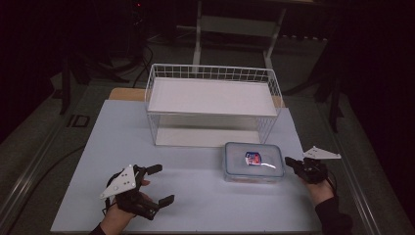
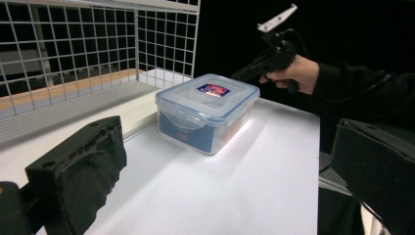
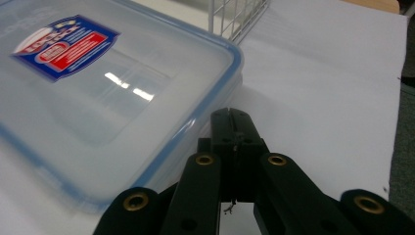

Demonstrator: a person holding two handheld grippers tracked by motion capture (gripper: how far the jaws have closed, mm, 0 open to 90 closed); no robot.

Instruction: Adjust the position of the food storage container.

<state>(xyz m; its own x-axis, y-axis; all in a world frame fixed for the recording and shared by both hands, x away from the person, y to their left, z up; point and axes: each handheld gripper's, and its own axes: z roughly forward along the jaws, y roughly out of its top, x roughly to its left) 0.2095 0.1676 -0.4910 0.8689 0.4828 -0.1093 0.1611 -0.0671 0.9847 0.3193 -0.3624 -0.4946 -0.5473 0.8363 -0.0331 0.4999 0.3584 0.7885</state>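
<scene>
Table (image 1: 195,196), pale, bare across the near half. White wire basket (image 1: 213,105) at far centre, open front facing near. Lidded plastic container (image 1: 254,161) sits flat on the table, just near-right of the basket. Left gripper (image 1: 156,185) rests near left, jaws wide apart, empty. Right gripper (image 1: 292,162) at the container's right edge, jaws together, tips just beside the lid rim. Risk: closed tips pushing sideways could skid the container leftward or pop a lid clasp.

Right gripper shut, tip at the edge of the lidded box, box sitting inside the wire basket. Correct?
Not quite. The box sits on the table in front of the wire basket, not inside it, as the high view shows. The rest holds: the right gripper is shut, its tip at the lid's edge.
</scene>
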